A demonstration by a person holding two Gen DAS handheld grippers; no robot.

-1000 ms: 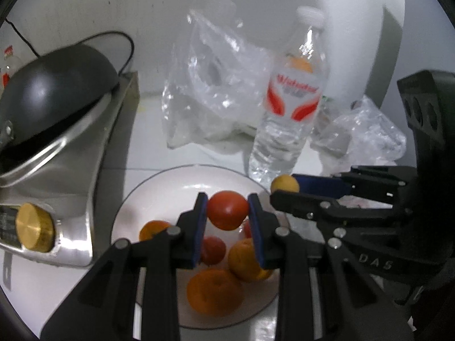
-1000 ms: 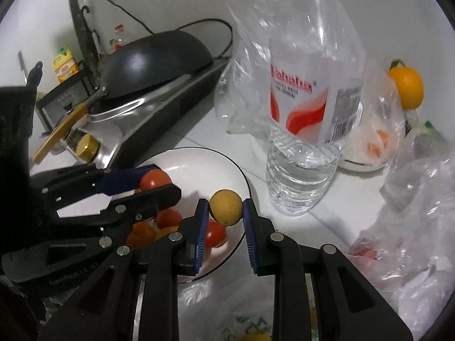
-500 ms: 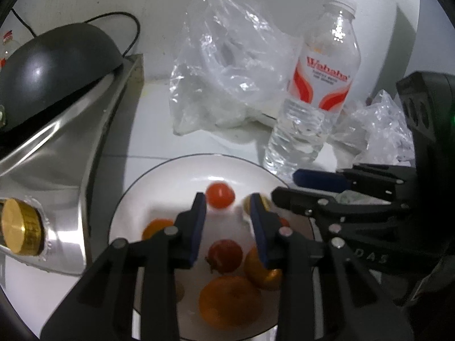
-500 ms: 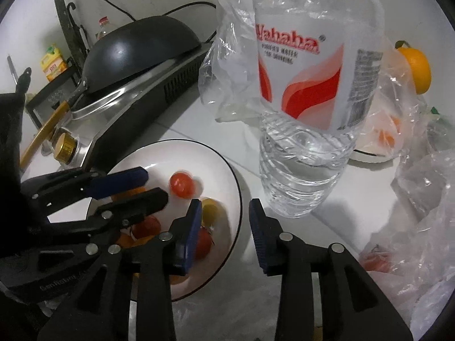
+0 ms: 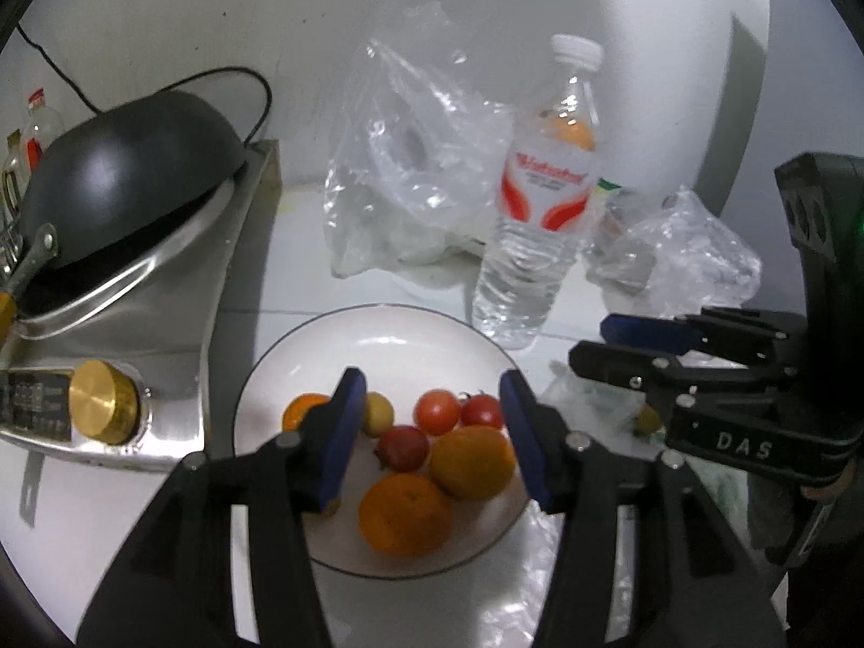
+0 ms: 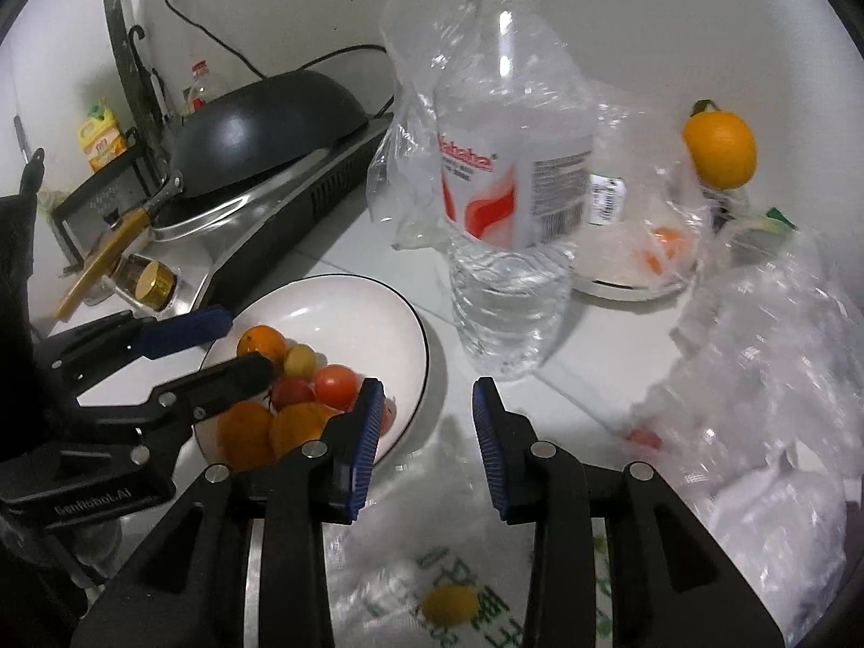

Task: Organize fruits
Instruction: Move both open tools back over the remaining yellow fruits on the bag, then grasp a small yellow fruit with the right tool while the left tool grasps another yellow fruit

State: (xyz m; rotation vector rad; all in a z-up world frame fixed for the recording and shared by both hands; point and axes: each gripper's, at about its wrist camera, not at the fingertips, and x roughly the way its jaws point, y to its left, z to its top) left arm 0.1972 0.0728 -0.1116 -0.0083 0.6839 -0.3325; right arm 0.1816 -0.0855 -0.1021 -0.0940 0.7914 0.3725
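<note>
The right gripper (image 6: 426, 432) is seen spread wide and empty over the counter (image 6: 583, 372), just right of a white plate (image 6: 345, 308). On the plate, oranges (image 6: 262, 343), tomatoes (image 6: 336, 386) and a small yellow fruit (image 6: 299, 359) are piled. The left gripper (image 6: 216, 345) is held open over the plate's left side. A water bottle (image 6: 507, 189) stands upright behind, before plastic bags (image 6: 767, 335). An orange (image 6: 718, 148) is perched at the right rear, and a wok (image 6: 264, 129) rests on a stove (image 6: 302, 200).
</note>
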